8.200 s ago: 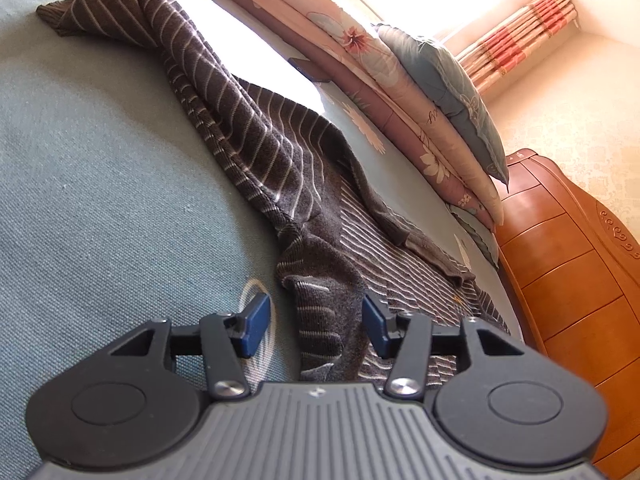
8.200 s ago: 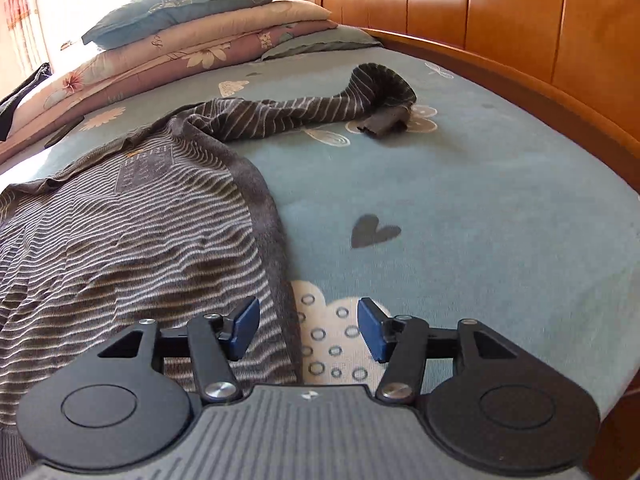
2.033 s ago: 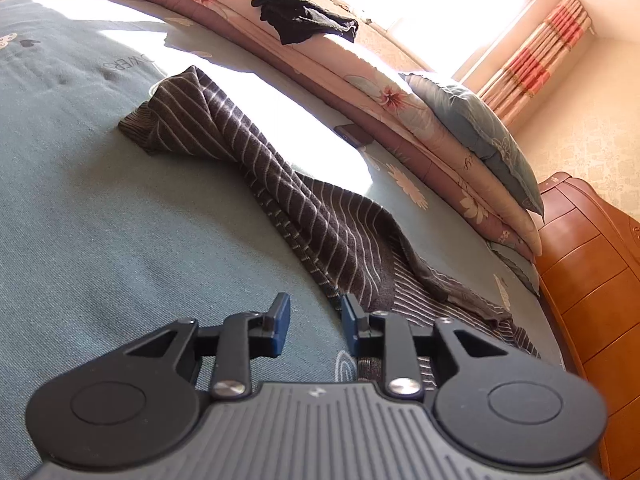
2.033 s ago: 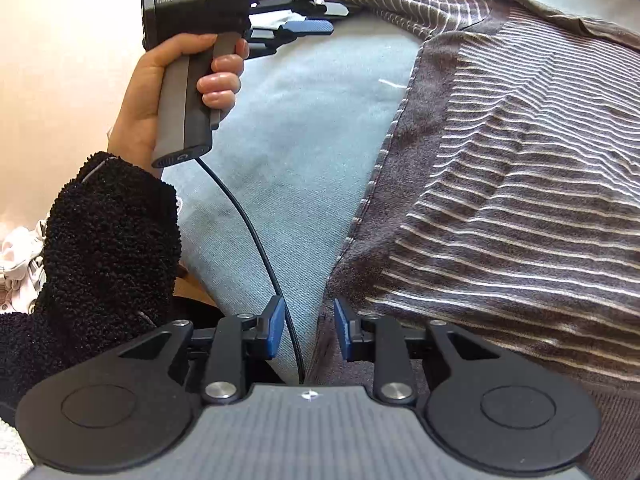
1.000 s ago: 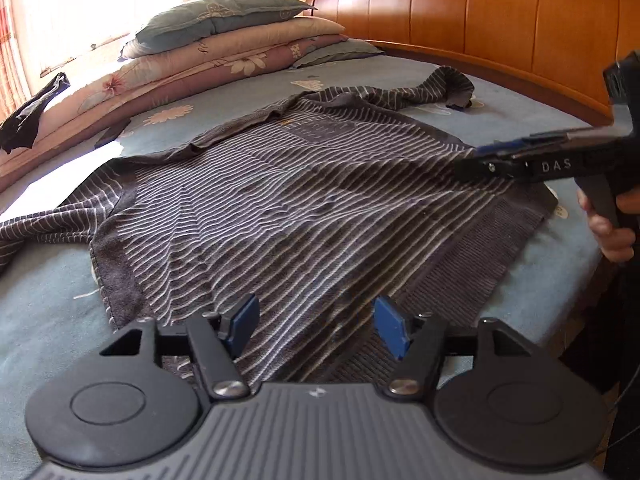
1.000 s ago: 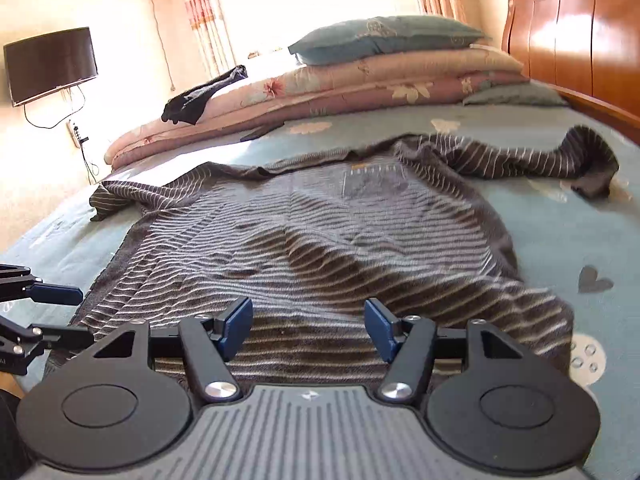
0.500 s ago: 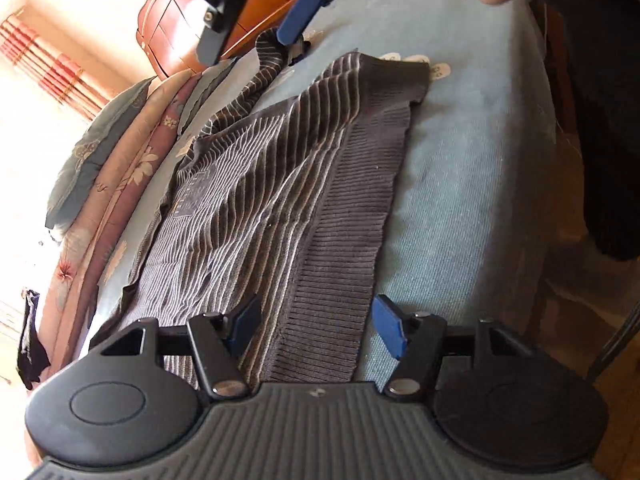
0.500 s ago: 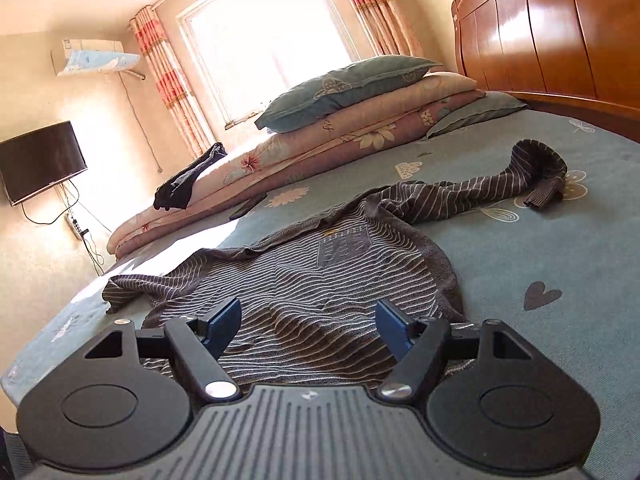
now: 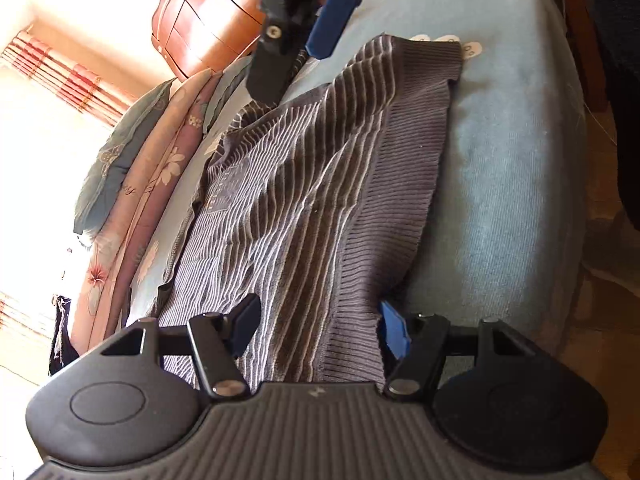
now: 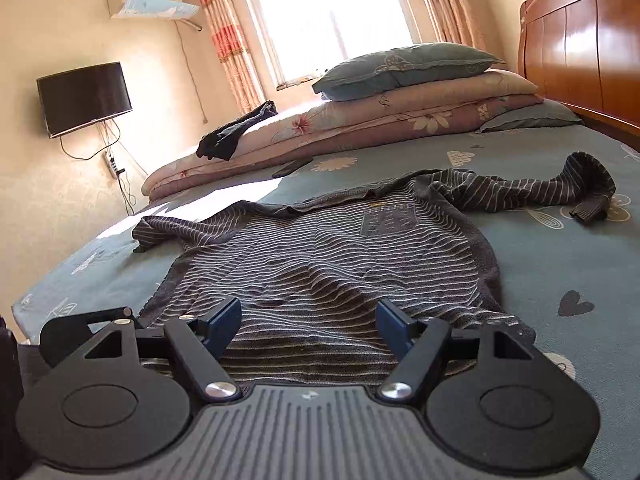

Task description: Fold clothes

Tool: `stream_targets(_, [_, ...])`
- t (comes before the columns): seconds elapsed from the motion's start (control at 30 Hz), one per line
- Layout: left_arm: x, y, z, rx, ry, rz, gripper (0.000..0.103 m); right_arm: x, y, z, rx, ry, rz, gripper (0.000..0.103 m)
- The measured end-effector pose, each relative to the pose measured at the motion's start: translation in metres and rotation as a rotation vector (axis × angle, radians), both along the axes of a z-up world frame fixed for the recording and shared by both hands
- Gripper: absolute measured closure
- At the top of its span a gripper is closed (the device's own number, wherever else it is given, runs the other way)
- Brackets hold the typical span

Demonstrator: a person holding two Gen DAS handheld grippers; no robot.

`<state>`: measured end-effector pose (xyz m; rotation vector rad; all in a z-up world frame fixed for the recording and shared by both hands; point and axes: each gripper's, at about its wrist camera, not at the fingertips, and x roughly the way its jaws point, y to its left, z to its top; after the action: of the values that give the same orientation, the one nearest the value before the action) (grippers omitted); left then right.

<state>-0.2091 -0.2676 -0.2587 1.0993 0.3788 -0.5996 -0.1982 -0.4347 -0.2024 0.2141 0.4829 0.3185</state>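
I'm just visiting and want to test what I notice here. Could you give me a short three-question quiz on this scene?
1. True or false: the striped sweater lies spread out on the bed, not yet folded.
2. Which part of the sweater sits between the open fingers of the left claw? A) a cuff B) the ribbed bottom hem C) the collar
3. Fill in: a dark garment lies draped over the stacked ____ near the window.

Key
1. True; both sleeves trail out to the sides.
2. B; the fingers are apart and do not press on it.
3. Quilts, with a pillow on top.
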Motion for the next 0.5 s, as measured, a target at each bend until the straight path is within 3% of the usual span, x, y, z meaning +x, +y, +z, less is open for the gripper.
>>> stream_targets(0.27, [0.025,0.021,0.029,-0.152,0.041,0.103,0.037,-0.028,0.051,-0.003,-0.144,-0.061,0.381,0.025])
stream_targets(0.37, [0.032,0.028,0.033,-0.181,0.047,0.136,0.037,-0.035,0.073,-0.01,-0.181,-0.027,0.556,0.025])
stream_targets(0.43, [0.033,0.031,0.033,-0.184,0.033,0.145,0.037,-0.033,0.086,-0.019,-0.218,0.022,0.602,0.026])
stream_targets(0.5, [0.033,0.032,0.033,-0.193,0.036,0.144,0.037,-0.023,0.091,-0.027,-0.242,0.077,0.562,0.026])
